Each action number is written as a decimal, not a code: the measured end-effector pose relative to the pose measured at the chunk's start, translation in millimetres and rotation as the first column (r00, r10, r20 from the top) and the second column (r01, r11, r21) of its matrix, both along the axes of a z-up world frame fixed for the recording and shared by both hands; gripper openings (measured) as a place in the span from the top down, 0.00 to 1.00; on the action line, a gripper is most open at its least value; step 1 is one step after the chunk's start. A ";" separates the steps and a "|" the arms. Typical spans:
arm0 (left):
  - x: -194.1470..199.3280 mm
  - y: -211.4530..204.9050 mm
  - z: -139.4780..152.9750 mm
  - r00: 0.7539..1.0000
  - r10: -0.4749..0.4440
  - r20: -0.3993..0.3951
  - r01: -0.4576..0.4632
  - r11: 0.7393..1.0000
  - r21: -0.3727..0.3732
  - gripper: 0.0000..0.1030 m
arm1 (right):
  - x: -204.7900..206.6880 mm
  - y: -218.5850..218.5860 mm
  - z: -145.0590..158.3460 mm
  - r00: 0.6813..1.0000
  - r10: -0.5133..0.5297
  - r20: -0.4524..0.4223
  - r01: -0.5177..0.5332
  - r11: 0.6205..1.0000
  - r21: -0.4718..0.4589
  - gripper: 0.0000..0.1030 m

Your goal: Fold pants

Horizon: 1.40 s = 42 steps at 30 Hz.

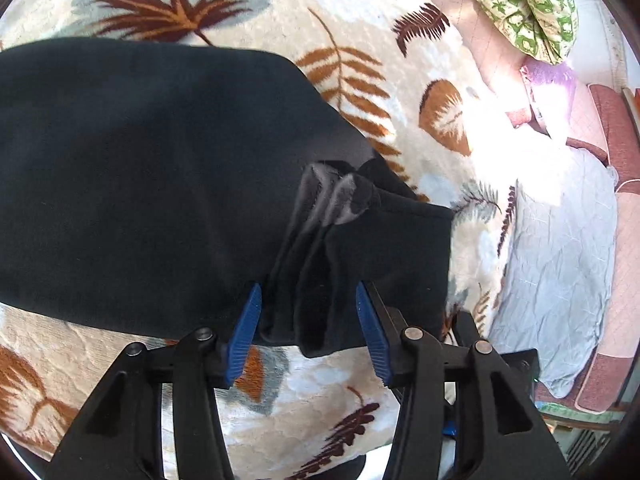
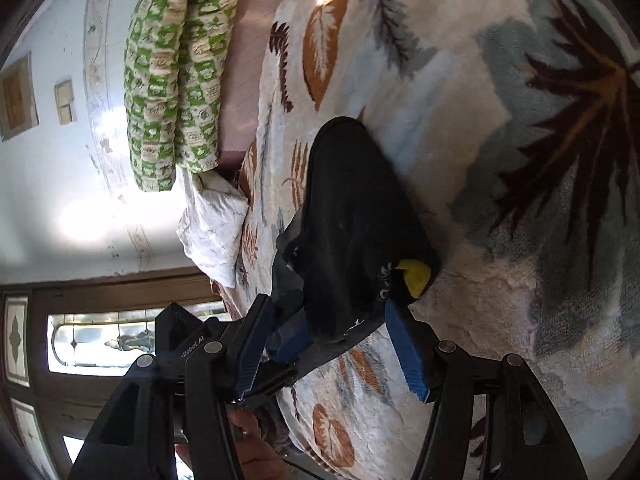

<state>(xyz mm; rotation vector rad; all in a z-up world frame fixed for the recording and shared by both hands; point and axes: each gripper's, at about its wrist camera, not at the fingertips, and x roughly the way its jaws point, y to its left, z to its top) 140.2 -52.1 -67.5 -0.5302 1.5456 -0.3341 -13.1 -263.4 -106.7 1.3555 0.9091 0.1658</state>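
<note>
Black pants [image 1: 140, 184] lie folded on a cream blanket with a leaf print [image 1: 352, 12]. In the left wrist view my left gripper [image 1: 308, 308] stands open, its blue pads on either side of a bunched edge of the pants near the waistband. In the right wrist view my right gripper [image 2: 332, 324] is also open around the end of the pants [image 2: 352, 224], where a yellow label [image 2: 416, 276] shows. The other gripper's blue pad [image 2: 290, 336] sits between its fingers.
A green and white patterned quilt [image 1: 524, 4] lies rolled at the far edge of the bed, also in the right wrist view [image 2: 176, 76]. A pale blue pillow [image 1: 560, 248] and a white pillow [image 2: 216, 228] lie beside the blanket. A window and door frame [image 2: 100, 336] stand beyond the bed.
</note>
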 end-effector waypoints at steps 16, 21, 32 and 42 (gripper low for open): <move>-3.1 -17.4 12.9 0.986 -0.092 0.137 0.064 0.979 0.196 0.54 | -10.6 -39.9 -35.9 0.986 -0.162 0.025 0.163 0.987 -0.014 0.89; -10.2 46.7 35.9 0.987 0.001 0.161 -0.025 0.989 0.145 0.54 | -41.3 -48.1 -23.9 0.985 -0.168 0.036 0.165 0.984 0.074 0.59; -36.4 247.5 62.4 0.946 0.209 0.249 -0.271 0.930 0.249 0.54 | -17.3 64.3 44.4 0.966 0.227 0.121 -0.184 0.939 -0.291 0.47; -40.7 332.7 32.1 0.919 0.343 0.193 -0.371 0.919 0.134 0.54 | 36.7 293.0 60.9 0.728 0.685 -0.012 -0.427 0.440 -0.790 0.37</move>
